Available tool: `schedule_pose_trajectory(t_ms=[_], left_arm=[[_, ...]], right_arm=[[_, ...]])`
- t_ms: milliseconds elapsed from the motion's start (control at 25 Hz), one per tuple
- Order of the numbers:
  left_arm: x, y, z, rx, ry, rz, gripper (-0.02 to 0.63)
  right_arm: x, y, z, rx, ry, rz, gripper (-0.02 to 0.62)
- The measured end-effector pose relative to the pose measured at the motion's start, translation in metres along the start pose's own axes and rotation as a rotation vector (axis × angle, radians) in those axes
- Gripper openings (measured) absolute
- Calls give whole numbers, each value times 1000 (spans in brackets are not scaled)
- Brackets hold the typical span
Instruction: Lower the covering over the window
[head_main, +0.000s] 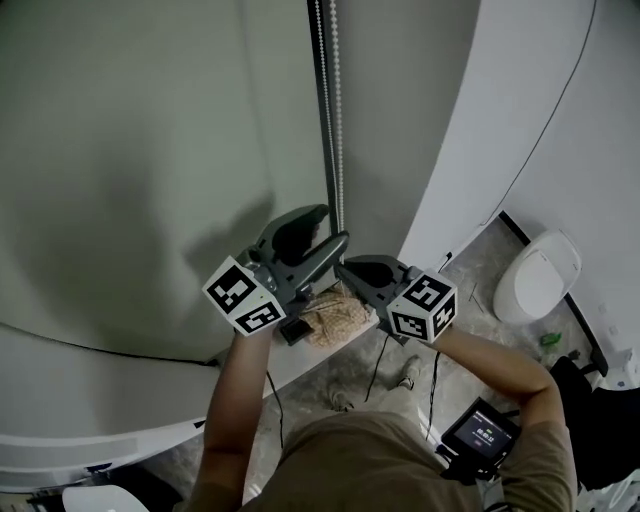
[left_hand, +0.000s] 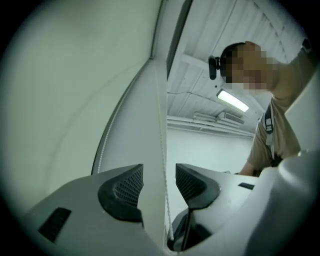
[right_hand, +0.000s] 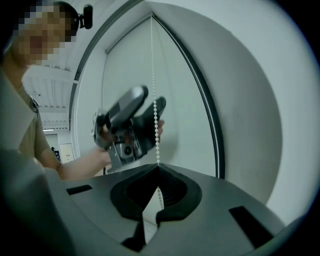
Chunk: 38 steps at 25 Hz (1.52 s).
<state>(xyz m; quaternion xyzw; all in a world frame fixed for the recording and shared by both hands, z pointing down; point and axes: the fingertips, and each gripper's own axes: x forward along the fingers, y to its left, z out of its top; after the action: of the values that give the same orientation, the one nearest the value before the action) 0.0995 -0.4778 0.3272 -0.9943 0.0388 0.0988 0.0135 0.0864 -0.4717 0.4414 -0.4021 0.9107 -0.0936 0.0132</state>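
Observation:
A white bead chain (head_main: 336, 120) hangs beside the dark window frame (head_main: 324, 90), right of the pale roller blind (head_main: 140, 150). My left gripper (head_main: 336, 224) is open around the chain. In the left gripper view the chain (left_hand: 162, 145) runs between the left gripper's (left_hand: 159, 175) spread pads without touching them. Just below and to the right, my right gripper (head_main: 342, 266) is shut on the chain. In the right gripper view the beads (right_hand: 155, 115) rise straight out of the right gripper's (right_hand: 158, 168) closed tips, past the left gripper (right_hand: 150, 112) above.
A white curved wall (head_main: 470, 120) stands right of the window. On the floor below are a white rounded unit (head_main: 540, 275), a small screen device (head_main: 485, 432), black cables (head_main: 378, 365) and a woven mat (head_main: 335, 312). A white ledge (head_main: 90, 385) runs at lower left.

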Motion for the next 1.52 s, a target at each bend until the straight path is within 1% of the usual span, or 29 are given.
schedule_pose_trajectory(t_ms=[40, 120, 160, 200, 280, 320, 400, 480, 520, 560, 600, 680, 760, 840, 960, 1000, 1040, 1080, 1120, 1200, 1240, 1280, 1320, 1360, 1400, 1440, 1520], left_arm=[[8, -5, 2, 41, 30, -13, 195], [18, -8, 0, 108, 92, -11, 194], [20, -9, -2, 123, 107, -5, 106], [18, -9, -3, 116, 102, -7, 37], [12, -11, -1, 62, 59, -14, 23], [8, -11, 1, 53, 43, -4, 21], [2, -11, 3, 85, 42, 25, 20], [-4, -9, 1, 103, 51, 41, 20], [-9, -7, -2, 93, 53, 45, 20], [-14, -4, -8, 77, 60, 49, 20], [-18, 0, -17, 57, 73, 53, 20], [-24, 1, -43, 11, 104, 57, 20], [-26, -4, -65, -26, 121, 54, 19], [-25, -13, -72, -39, 118, 43, 20], [-17, -28, -67, -17, 128, 0, 19], [-15, -33, -67, -15, 134, -19, 19], [-13, -38, -68, -19, 138, -35, 20], [-12, -41, -70, -27, 142, -45, 19], [-14, -42, -71, -41, 142, -52, 20], [-23, -42, -63, -75, 121, -64, 20], [-29, -38, -51, -95, 85, -68, 36], [-35, -31, -34, -117, 33, -65, 149], [-39, -22, -14, -133, -23, -54, 212], [-40, -13, 5, -131, -64, -41, 212], [-35, -9, 21, -107, -77, -37, 212], [-26, -9, 30, -64, -61, -46, 212], [-4, -20, 34, 26, 13, -89, 212]], right_arm=[[1, 0, -8, 14, 17, 8, 8], [1, 3, -11, 20, 32, 22, 8], [2, 6, -10, 16, 37, 29, 8], [2, 9, -9, 10, 42, 37, 8], [3, 13, -8, -5, 53, 49, 8], [2, 12, -7, -22, 57, 50, 8], [-1, 10, -6, -91, 64, 57, 8], [-7, 17, -6, -195, 78, 99, 17], [-10, 23, -2, -242, 75, 125, 134], [-14, 29, 6, -275, 53, 144, 186], [-20, 34, 19, -292, 10, 153, 187], [-30, 37, 52, -288, -99, 136, 187], [-33, 35, 78, -257, -167, 97, 187], [-30, 32, 91, -225, -189, 90, 186], [-19, 35, 108, -170, -202, 117, 183], [-16, 36, 112, -167, -204, 111, 162], [-16, 36, 115, -173, -204, 101, 106], [-16, 36, 116, -182, -200, 96, 34], [-16, 38, 116, -190, -196, 99, 19], [-17, 39, 116, -207, -206, 103, 14], [-18, 37, 114, -204, -216, 97, 12], [-18, 33, 111, -183, -219, 93, 12], [-17, 29, 103, -156, -204, 96, 11], [-15, 28, 90, -139, -168, 104, 11], [-12, 28, 73, -132, -118, 114, 11], [-8, 29, 56, -126, -72, 125, 11], [-4, 33, 39, -112, -28, 143, 11]])
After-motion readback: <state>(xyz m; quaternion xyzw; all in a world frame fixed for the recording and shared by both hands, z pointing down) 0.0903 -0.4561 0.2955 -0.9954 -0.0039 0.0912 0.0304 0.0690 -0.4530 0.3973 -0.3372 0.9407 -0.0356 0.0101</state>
